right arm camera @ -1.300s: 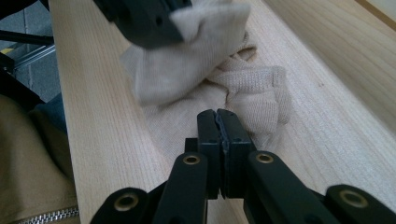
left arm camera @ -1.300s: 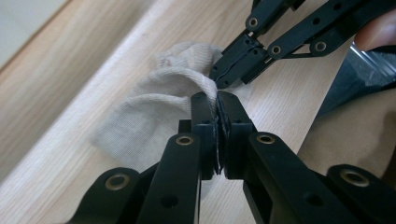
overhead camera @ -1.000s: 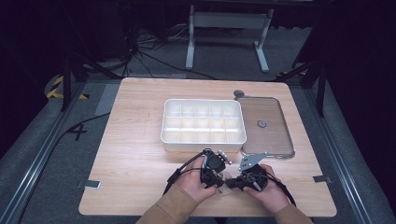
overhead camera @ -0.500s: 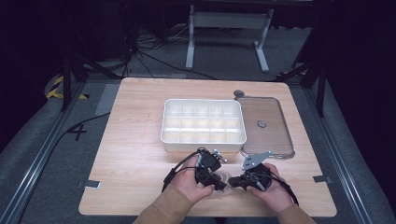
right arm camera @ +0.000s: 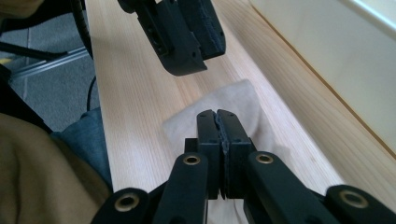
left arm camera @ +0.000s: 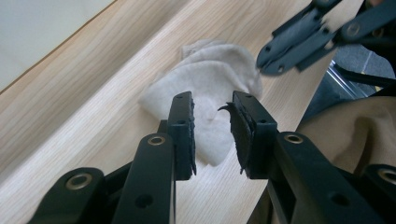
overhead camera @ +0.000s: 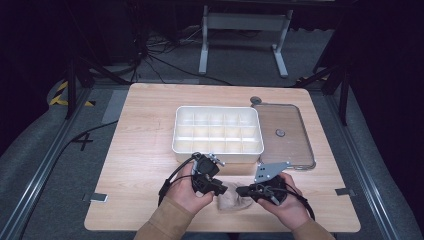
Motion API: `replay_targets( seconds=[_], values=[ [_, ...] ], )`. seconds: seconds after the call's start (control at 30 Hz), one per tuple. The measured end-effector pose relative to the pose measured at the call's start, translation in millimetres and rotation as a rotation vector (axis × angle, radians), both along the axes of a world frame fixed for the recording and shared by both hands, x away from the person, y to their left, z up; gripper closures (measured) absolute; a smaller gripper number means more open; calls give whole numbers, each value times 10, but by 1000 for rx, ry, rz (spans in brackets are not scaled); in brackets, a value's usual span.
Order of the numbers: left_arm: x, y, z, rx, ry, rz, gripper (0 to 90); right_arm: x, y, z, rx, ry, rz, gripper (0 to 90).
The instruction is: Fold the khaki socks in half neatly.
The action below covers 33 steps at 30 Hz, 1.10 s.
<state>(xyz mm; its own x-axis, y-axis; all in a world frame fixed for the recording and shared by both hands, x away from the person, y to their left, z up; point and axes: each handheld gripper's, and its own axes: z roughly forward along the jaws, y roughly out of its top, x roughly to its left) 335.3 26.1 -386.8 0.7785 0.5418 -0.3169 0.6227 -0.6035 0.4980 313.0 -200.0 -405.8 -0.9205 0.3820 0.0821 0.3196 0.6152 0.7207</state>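
The left gripper has been drawn back from the right gripper since a second ago, its jaws having just been closing yet seen parted, with nothing between them. The right gripper's jaws are pressed together, apparently pinching an edge of the beige cloth, which is seen at the table's near edge, between the grippers.

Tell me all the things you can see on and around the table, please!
Light wooden table: one, middle of the room.
White plastic compartment box: one, centre of the table.
Clear flat lid: one, right of the box.
Small round grey knob: one, by the lid's far corner.
Beige cloth: one, crumpled, near edge between the grippers.
Grey metal stand: one, on the floor beyond the table.
Left gripper: black, jaws apart above the cloth.
Right gripper: black, jaws shut on the cloth.
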Motion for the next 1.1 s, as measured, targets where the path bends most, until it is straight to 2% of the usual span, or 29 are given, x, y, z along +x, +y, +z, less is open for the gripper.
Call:
replay_targets(
  seconds=[0.1,0.27,0.5,0.63,0.87,1.0,1.1],
  values=[
    [-18,65,-19,6,-2,21,701,42,110,-57,-12,-4,5,890],
    [-26,81,-54,4,10,34,705,76,143,-108,-30,-4,0,894],
    [-19,4,-96,17,23,16,709,106,61,-177,-56,19,-29,894],
    [-13,-80,-125,21,23,-16,710,100,5,-215,-63,29,-46,893],
    [-24,-322,-326,103,62,-95,729,97,-42,-294,-85,61,-62,885],
    [-7,-357,-389,130,87,-99,740,113,-74,-345,-89,75,-72,887],
    [-3,-357,-400,133,91,-100,744,127,-88,-379,-92,83,-72,889]
  ],
)
